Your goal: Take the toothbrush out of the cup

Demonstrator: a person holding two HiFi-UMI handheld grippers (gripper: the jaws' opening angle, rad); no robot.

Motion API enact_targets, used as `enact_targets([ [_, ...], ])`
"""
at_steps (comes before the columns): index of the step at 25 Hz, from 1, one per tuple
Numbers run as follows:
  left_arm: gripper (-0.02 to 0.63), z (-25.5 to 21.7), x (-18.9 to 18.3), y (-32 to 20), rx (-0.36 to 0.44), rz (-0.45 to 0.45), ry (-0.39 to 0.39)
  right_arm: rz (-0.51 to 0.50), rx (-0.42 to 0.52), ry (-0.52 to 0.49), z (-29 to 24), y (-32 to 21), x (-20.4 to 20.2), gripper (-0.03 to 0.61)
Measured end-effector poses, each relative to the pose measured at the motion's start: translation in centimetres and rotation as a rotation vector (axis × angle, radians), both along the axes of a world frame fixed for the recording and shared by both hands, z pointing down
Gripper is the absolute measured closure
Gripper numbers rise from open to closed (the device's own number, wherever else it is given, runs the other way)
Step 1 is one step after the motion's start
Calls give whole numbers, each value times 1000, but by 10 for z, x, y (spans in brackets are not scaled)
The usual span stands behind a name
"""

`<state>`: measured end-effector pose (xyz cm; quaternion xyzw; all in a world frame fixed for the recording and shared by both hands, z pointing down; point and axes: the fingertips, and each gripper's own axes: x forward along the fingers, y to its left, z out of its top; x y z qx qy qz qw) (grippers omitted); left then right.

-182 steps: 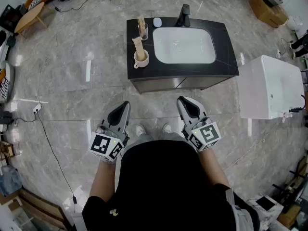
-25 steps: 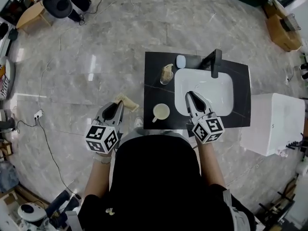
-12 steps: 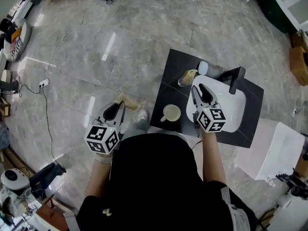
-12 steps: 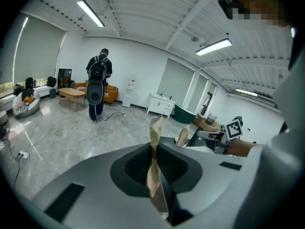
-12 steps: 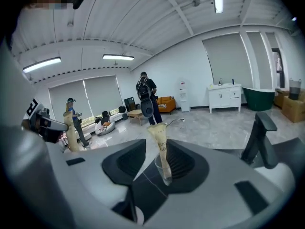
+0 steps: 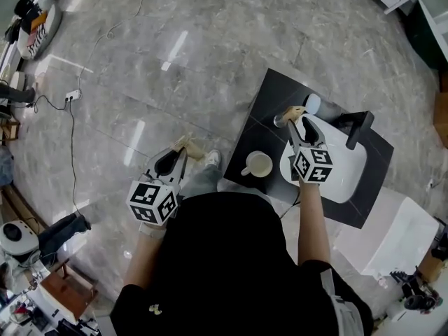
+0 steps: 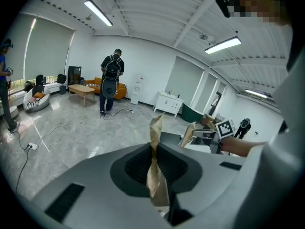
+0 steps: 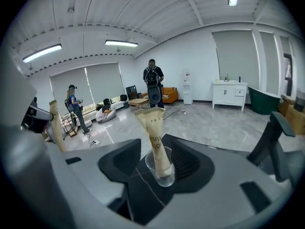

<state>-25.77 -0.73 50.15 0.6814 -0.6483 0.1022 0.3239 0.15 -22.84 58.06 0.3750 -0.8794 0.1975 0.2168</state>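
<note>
At the far left corner of the black table (image 6: 264, 121), just beside the white sink (image 6: 352, 177), the paper-wrapped toothbrush (image 8: 155, 130) stands nearly upright in the glass cup (image 8: 161, 170), its top well above the rim. That leaves you a free length of wrapper to take hold of without touching the glass. You have your right hand-held gripper (image 6: 302, 123) lined up on it, likely for that reason: the cup and the brush sit squarely in the gap between the two jaws. Those jaws are opening and stand wide, with neither pad on the wrapper or the glass, so this hand-held gripper holds nothing yet. Your left hand-held gripper (image 6: 179, 152) hangs out over the floor (image 6: 140, 61), well apart from the table, probably to keep its load clear of the reach. It is clenched on a second wrapped toothbrush (image 7: 154, 132), which is pinched low down and rises between the jaws. The white mug (image 6: 259, 164) near the table's front edge looks empty. The brush in the glass cup has not been lifted.
</note>
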Motion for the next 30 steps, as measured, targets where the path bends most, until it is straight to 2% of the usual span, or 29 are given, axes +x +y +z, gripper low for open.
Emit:
enact_targets([
  [9, 568, 4, -5, 8, -8, -37, 3, -15, -14, 76, 19, -14, -11, 391],
  [13, 568, 4, -6, 13, -8, -53, 7, -8, -18, 101, 23, -16, -12, 496],
  [15, 568, 4, -6, 14, -9, -57, 9, -9, -23, 105, 24, -16, -13, 514],
  [25, 568, 8, -9, 18, -4, -64, 17, -5, -27, 130, 26, -15, -10, 523],
  [30, 568, 4, -7, 15, 13, -56, 20, -3, 5, 118, 6, -13, -8, 523],
])
